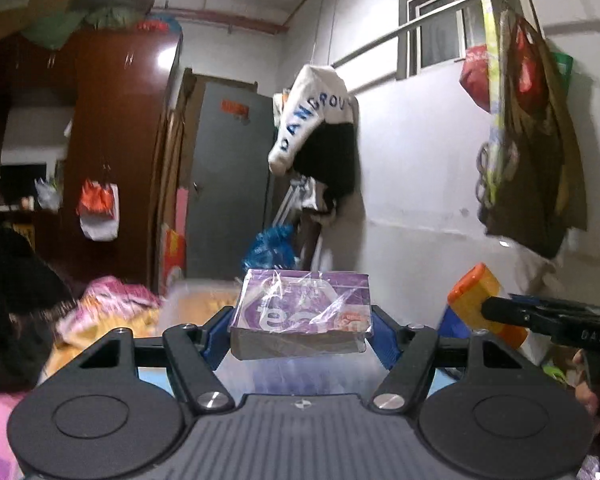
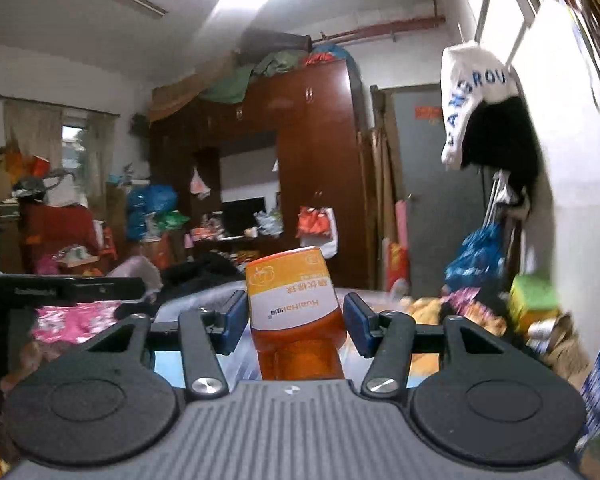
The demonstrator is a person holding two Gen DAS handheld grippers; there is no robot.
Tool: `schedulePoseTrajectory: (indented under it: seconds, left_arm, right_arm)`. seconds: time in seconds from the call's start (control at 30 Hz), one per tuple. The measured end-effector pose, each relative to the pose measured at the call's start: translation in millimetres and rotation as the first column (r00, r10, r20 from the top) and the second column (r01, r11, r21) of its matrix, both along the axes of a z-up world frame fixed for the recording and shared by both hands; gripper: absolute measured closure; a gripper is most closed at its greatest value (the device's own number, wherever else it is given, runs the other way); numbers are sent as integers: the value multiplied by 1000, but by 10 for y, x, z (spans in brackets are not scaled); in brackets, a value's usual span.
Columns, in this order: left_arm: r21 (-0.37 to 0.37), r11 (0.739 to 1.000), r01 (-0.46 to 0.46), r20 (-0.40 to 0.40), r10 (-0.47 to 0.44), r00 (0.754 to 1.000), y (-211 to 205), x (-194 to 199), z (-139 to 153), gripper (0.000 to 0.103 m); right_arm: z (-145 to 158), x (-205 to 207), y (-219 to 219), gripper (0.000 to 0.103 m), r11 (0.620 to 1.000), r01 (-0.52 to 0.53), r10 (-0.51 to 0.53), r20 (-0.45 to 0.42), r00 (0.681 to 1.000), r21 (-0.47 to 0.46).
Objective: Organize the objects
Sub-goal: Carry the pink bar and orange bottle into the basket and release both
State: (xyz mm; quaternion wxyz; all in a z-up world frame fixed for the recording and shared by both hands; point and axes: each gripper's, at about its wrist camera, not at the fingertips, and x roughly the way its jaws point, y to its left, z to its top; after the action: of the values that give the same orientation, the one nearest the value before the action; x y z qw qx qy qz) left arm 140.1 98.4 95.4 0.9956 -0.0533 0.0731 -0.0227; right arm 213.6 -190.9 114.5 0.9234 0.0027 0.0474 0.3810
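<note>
My left gripper (image 1: 300,330) is shut on a purple box (image 1: 304,312) wrapped in clear film and holds it up in the air, flat side up. My right gripper (image 2: 296,322) is shut on an orange bottle (image 2: 296,316) with a white label, held upside down with its cap toward the camera. The same bottle (image 1: 482,300) and part of the right gripper show at the right edge of the left wrist view. Both loads are held above a bed.
A bed with pink and yellow bedding (image 1: 112,308) lies below. A dark wooden wardrobe (image 2: 312,152) and a grey door (image 1: 228,184) stand behind. Clothes (image 1: 320,132) and bags (image 1: 528,140) hang on the right wall. A cluttered desk (image 2: 236,232) sits far back.
</note>
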Motion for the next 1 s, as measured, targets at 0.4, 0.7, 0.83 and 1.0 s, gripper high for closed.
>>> schedulePoseTrajectory:
  seconds: [0.4,0.7,0.83,1.0]
  left_arm:
    - [51,987,-154,-283,162,945,271,1201,76,30]
    - [88,991,-104,-333,128,934,268,1243,-93,30]
    - [100,990,-101,-330,129,935,280,1189,-145,29]
    - [65,994,-84,-273,98,957,293,1111,-130,14]
  right_arm:
    - [-50,1362,871,47,983,95,-141,-313,939,-158]
    - [-216,1438,978,47,978,87,-146,-320,936,-192]
    - [-166,1372,956,46,972,101,-163,-300,940,-211]
    - [-27,1225,787,9,989,96,-121,-255,959,-108]
